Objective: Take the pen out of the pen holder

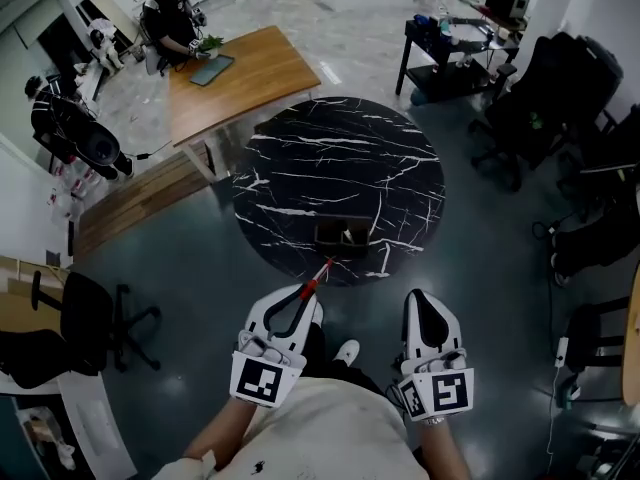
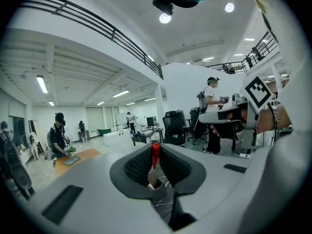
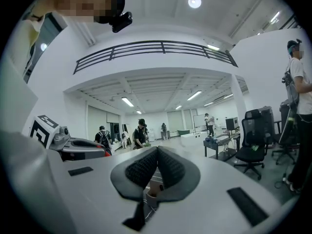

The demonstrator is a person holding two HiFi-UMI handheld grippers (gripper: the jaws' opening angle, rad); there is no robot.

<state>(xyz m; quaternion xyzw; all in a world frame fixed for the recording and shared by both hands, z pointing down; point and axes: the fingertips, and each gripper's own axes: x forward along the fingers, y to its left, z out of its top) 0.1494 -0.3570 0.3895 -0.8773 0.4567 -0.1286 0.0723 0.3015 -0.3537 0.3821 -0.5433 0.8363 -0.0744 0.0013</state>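
The pen holder (image 1: 343, 234), a small dark open box with something pale inside, stands near the front edge of the round black marble table (image 1: 300, 168). My left gripper (image 1: 308, 296) is held low in front of the table, shut on a red pen (image 1: 319, 274) whose tip points toward the holder. In the left gripper view the red pen (image 2: 155, 153) stands between the closed jaws of my left gripper (image 2: 156, 152), with the pen holder (image 2: 154, 180) seen below them. My right gripper (image 1: 421, 300) hangs beside it, shut and empty. In its own view my right gripper (image 3: 157, 152) has its pads pressed together.
A wooden table (image 1: 235, 73) with a person working at it stands behind the marble one. Black office chairs (image 1: 545, 108) crowd the right side, and another chair (image 1: 75, 318) sits at the left. A dark cart (image 1: 455, 53) stands at the back right.
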